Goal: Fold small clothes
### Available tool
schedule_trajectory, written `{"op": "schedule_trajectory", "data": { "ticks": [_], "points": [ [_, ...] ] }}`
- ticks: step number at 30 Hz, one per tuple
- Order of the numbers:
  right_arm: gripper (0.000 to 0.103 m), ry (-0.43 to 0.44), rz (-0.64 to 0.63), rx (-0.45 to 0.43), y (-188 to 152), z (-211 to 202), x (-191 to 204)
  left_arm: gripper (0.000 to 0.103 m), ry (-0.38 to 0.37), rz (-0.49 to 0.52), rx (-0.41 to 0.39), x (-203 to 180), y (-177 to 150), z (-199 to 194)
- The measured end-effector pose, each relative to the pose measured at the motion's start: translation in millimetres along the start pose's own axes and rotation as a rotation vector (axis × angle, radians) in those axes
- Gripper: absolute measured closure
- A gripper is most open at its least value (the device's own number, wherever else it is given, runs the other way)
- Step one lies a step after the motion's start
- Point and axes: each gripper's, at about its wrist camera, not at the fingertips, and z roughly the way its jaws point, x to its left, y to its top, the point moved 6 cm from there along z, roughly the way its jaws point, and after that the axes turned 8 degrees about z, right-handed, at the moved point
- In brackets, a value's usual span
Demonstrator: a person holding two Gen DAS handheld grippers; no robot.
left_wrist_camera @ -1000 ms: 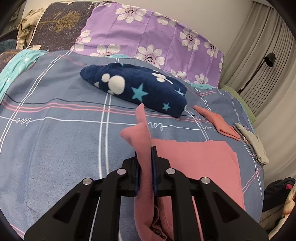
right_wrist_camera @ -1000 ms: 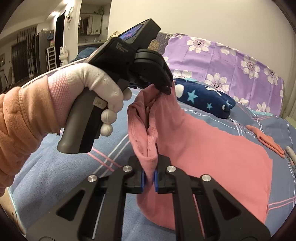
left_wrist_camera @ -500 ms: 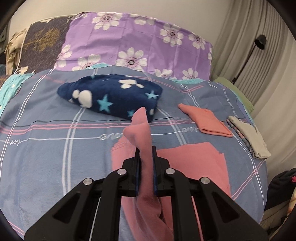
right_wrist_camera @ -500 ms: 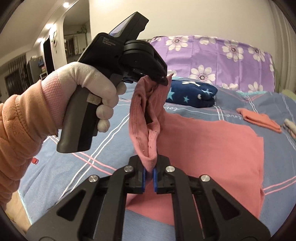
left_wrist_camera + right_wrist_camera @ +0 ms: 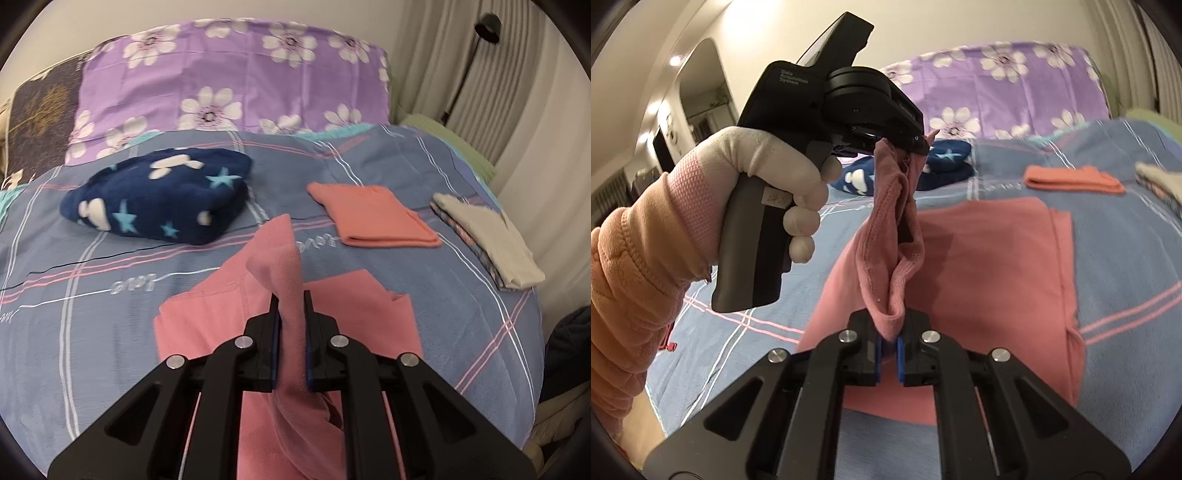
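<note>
- The left gripper (image 5: 290, 325) is clamping a raised fold of the pink garment (image 5: 369, 317), its jaws pressed together on the cloth, which is rising in a peak above them.
- The right gripper (image 5: 889, 338) is pinching another bunched edge of the same pink garment (image 5: 990, 258), jaws closed on the fabric at their tips.
- In the right wrist view the left gripper (image 5: 919, 146), gripped by a white-gloved hand (image 5: 768, 173), is holding its end of the cloth up, so a strip of fabric is hanging between the two grippers.
- The rest of the garment is lying spread on the blue plaid bedspread (image 5: 92, 332), below and beyond both grippers.
- Compared with a second ago, the left wrist view is now taking in more of the bed's right side: the folded orange cloth (image 5: 373, 216) and the folded beige cloth (image 5: 487, 236) are sitting nearer the middle of the view.
- The navy star blanket (image 5: 159, 195) is showing further left than before, beside the purple flowered pillow (image 5: 236, 74).
- The garment's flat part is looking narrower than a second ago, with a folded-over layer showing along its far right edge in the right wrist view.
- The left gripper is appearing higher in the right wrist view than earlier.
</note>
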Motion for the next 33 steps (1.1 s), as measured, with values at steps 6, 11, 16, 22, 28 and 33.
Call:
{"op": "schedule_trajectory", "data": {
  "ticks": [6,11,16,22,28,33],
  "points": [
    [0.098,-0.032,0.078,-0.004,-3.7,-10.6,-41.1,0.093,-0.018,0.044,0.029,-38.0,3.8,25.3],
    [0.098,-0.065,0.143,-0.002,-8.7,-15.1,-71.3,0.093,-0.021,0.096,0.06,-71.2,4.5,48.9],
    [0.098,-0.077,0.182,-0.004,-13.0,-20.9,-87.6,0.093,-0.011,0.154,0.09,-98.0,1.0,68.6],
    [0.098,-0.072,0.245,0.028,-21.2,-17.5,-104.4,0.092,0.017,0.199,0.135,-112.7,-7.5,97.8],
    [0.098,-0.045,0.286,0.057,-24.7,-13.2,-111.2,0.063,-0.059,0.206,0.152,-128.0,-13.5,87.2],
    [0.098,-0.003,0.33,0.073,-22.0,-12.2,-113.4,0.047,-0.024,0.309,-0.013,-126.9,-16.9,8.6]
  ]
}}
